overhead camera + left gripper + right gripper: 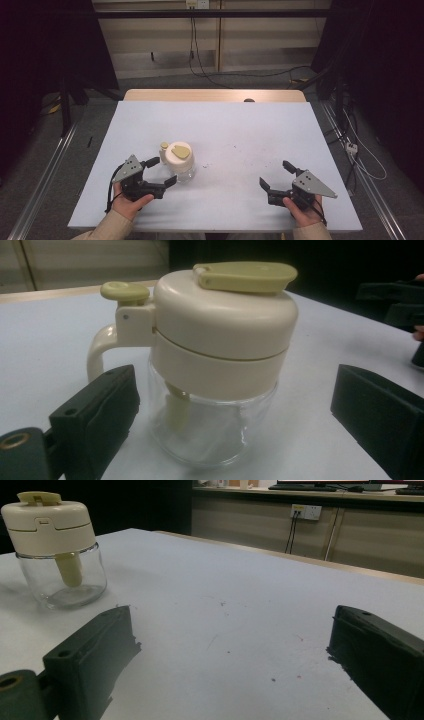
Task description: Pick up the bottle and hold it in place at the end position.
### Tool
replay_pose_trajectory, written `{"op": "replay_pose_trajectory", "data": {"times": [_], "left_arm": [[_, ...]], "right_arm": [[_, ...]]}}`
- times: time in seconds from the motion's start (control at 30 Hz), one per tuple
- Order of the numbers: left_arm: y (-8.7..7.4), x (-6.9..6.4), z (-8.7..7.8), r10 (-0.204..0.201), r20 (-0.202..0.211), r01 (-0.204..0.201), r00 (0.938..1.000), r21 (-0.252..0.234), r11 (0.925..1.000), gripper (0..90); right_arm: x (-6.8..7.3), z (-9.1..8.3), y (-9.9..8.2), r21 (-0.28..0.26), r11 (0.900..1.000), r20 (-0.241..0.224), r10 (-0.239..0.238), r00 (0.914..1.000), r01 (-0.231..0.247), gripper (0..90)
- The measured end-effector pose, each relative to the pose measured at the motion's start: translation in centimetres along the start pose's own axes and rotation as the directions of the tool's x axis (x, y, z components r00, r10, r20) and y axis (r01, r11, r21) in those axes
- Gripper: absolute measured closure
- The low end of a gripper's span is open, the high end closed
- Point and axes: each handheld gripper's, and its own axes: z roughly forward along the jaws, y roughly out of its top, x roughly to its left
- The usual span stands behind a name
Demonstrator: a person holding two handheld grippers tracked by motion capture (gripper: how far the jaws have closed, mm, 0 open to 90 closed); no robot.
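We note the glass jar upright on the desk, at 8 o'clock from centre. Left gripper fingers released, flanking it untouched; right gripper fingers released, at 4 o'clock.

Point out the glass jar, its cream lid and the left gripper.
glass jar point(210, 435), left gripper view, clear lower wall.
cream lid point(225, 315), left gripper view, domed side.
left gripper point(162, 171), high view, between its fingertips.

Soft overhead light on the pale table, surroundings dark from nine to three o'clock. Faint shadows under the jar. Both gripper views slightly blurred, near jaws out of focus.
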Motion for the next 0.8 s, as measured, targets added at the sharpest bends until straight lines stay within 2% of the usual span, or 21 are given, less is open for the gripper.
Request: {"op": "replay_pose_trajectory", "data": {"times": [0.13, 0.27, 0.47, 0.63, 0.8], "left_arm": [[0.1, -0.1, 0.6, -0.003, -0.033, 0.004, 0.9995, 0.012, 0.9999, 4.8], [0.1, -0.2, 1.1, 0.002, -0.038, 0.000, 0.9993, 0.028, 0.9996, 4.6], [0.1, -0.3, 2.0, -0.028, -0.076, 0.032, 0.9967, 0.051, 0.9982, 4.5], [0.2, -0.5, 2.6, -0.022, -0.101, 0.029, 0.9946, 0.062, 0.9977, 4.5], [0.3, -0.8, 3.3, -0.011, -0.104, 0.017, 0.9945, 0.061, 0.9980, 4.5]], "right_arm": [[0.1, -0.1, 0.0, 0.001, 1.0000, -0.001, -0.002, 1.0000, 0.002, 3.7], [0.0, -0.2, 0.0, -0.002, 1.0000, 0.001, -0.002, 1.0000, 0.002, 3.8], [0.0, -0.3, 0.0, -0.003, 1.0000, -0.002, -0.005, 1.0000, 0.005, 3.9], [0.1, -0.3, 0.0, -0.001, 1.0000, -0.001, -0.005, 1.0000, 0.005, 4.0], [0.0, -0.3, 0.0, -0.001, 1.0000, -0.004, -0.006, 1.0000, 0.006, 4.1]]}}
